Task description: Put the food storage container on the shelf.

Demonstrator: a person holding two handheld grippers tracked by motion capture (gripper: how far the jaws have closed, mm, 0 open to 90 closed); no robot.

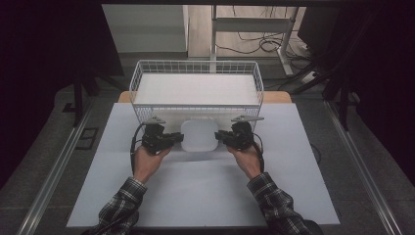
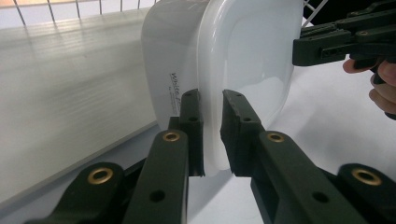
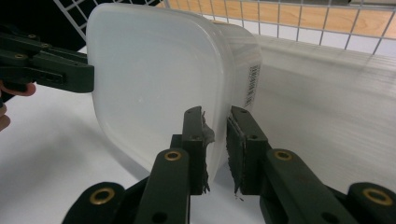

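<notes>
Grippers number two, one in each hand of the person. Between them sits one white plastic tub (image 1: pixel 199 135) with its lid on. It is on the white table sheet (image 1: pixel 205 191), just in front of one white wire basket (image 1: pixel 196 88).

The left gripper (image 1: pixel 177 138) comes in from the left side of the tub. In the left gripper view its two black jaws are pinched tight on the tub's (image 2: pixel 224 70) lid rim, one jaw on each side of the thin edge. The right gripper (image 2: pixel 322 44) shows far off in that view, at the other side of the tub, with some of the person's fingers (image 2: pixel 385 88) behind it.

The right gripper (image 1: pixel 220 137) comes in from the right side. In the right gripper view its two jaws are also squeezed on the tub's (image 3: pixel 154 79) rim. One barcode sticker (image 3: pixel 252 84) is on the tub's side wall. The left gripper (image 3: pixel 56 70) shows far off there, touching the tub's other edge.

The person has two checked sleeves (image 1: pixel 120 203), one on each arm. The basket has one flat white board (image 1: pixel 195 89) lying inside it.
</notes>
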